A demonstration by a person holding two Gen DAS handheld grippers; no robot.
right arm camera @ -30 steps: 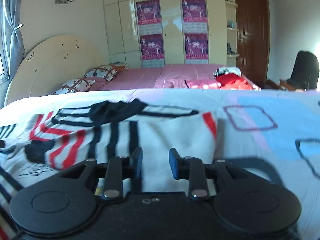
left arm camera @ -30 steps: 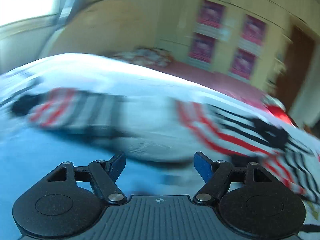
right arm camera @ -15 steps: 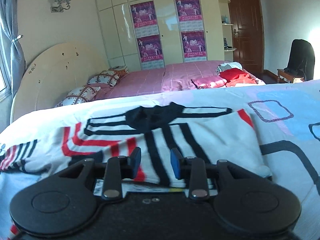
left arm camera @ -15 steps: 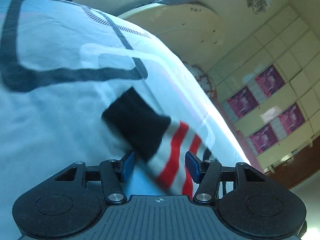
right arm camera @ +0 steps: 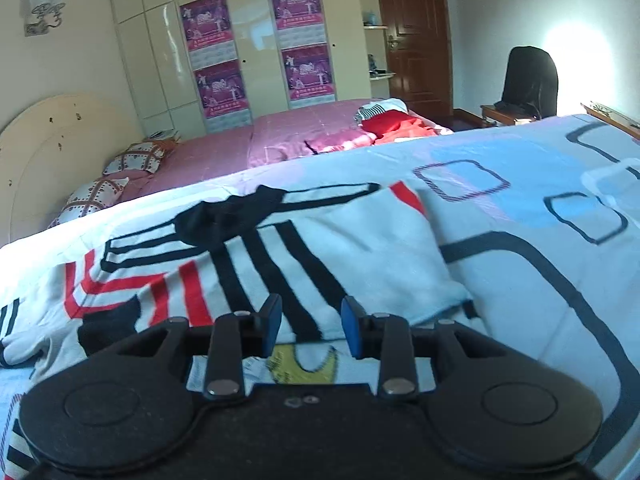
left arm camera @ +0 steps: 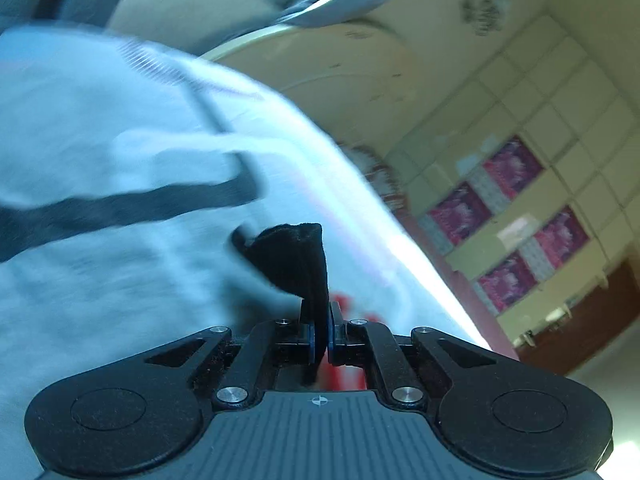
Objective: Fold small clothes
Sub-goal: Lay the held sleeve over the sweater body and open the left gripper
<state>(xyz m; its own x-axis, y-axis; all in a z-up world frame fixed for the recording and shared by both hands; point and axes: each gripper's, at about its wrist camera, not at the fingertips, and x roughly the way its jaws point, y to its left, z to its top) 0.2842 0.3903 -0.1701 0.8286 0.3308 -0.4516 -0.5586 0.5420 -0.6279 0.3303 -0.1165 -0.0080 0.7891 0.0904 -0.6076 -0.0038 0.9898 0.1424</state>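
Note:
A small white sweater (right arm camera: pixel 320 248) with black and red stripes and a black collar lies spread on the bed sheet (right arm camera: pixel 540 240), partly folded. My left gripper (left arm camera: pixel 320 336) is shut on the sweater's black sleeve cuff (left arm camera: pixel 296 256), which sticks up between the blue pads. A bit of red stripe shows just behind the fingers. My right gripper (right arm camera: pixel 308 328) is open and empty, low over the sweater's front hem.
The light blue sheet (left arm camera: pixel 100 280) with dark rounded-square outlines covers the near bed. A second bed with a pink cover (right arm camera: pixel 288 136), pillows and red clothes (right arm camera: pixel 396 124) lies beyond. A wardrobe with posters, a brown door and a black chair stand at the back.
My left gripper has shut on the black cuff, which lay between its open fingers before. My right gripper has stayed open and shifted a little over the sweater.

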